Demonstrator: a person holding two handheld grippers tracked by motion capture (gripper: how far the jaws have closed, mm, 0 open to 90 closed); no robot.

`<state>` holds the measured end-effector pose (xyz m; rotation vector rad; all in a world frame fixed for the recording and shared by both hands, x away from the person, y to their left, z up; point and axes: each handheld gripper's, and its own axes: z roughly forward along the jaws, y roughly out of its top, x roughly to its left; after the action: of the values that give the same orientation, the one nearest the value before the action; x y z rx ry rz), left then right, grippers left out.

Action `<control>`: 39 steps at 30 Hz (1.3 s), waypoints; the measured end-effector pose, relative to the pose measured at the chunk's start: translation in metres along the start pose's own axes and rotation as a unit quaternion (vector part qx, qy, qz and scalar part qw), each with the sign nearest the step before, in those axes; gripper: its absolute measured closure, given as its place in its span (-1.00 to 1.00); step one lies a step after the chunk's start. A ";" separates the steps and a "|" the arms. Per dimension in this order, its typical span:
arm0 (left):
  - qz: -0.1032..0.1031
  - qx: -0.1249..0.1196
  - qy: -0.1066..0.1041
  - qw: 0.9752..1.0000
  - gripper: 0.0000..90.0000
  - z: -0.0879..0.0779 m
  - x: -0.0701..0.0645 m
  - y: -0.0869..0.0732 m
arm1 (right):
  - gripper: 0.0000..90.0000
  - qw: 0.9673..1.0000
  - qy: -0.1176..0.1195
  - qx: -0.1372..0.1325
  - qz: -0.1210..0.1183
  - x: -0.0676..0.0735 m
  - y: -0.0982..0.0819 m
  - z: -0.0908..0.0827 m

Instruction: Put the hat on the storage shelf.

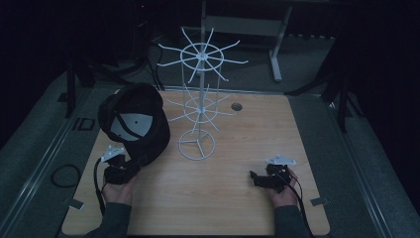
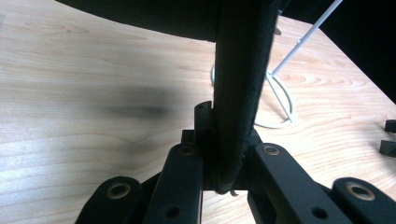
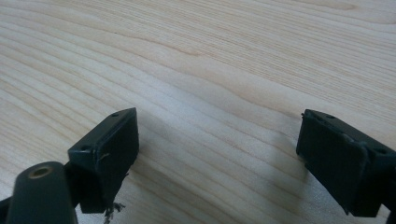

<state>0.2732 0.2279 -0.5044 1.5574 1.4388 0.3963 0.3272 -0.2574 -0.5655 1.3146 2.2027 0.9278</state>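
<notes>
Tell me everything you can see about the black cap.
The black cap is a dark fabric baseball cap with a pale lining patch inside its crown. It is tilted up so its open underside faces the camera, at the table's left side, beside the white wire rack. The left gripper is shut on its edge; in the left gripper view the jaws clamp a thick, dark, stitched band. Whether the cap touches the wood or the rack cannot be told.

White wire display rack [image 1: 199, 106] standing upright on the wooden counter [image 1: 237, 198], beyond and between the two sets of jaws; a dark cable loop [image 1: 65, 175] lying outside the left jaws.
</notes>
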 end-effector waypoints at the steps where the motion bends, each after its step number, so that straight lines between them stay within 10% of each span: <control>1: 0.001 0.000 0.000 1.000 0.92 0.000 0.000 0.001 | -0.72 1.000 0.000 0.000 0.000 0.000 0.000 0.000; 39: 0.039 0.001 0.011 0.999 0.91 -0.014 -0.003 0.020 | -0.72 1.000 0.000 0.000 0.000 0.000 0.000 0.000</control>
<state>0.2742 0.2337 -0.4804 1.6195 1.3974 0.4599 0.3272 -0.2574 -0.5655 1.3153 2.2023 0.9284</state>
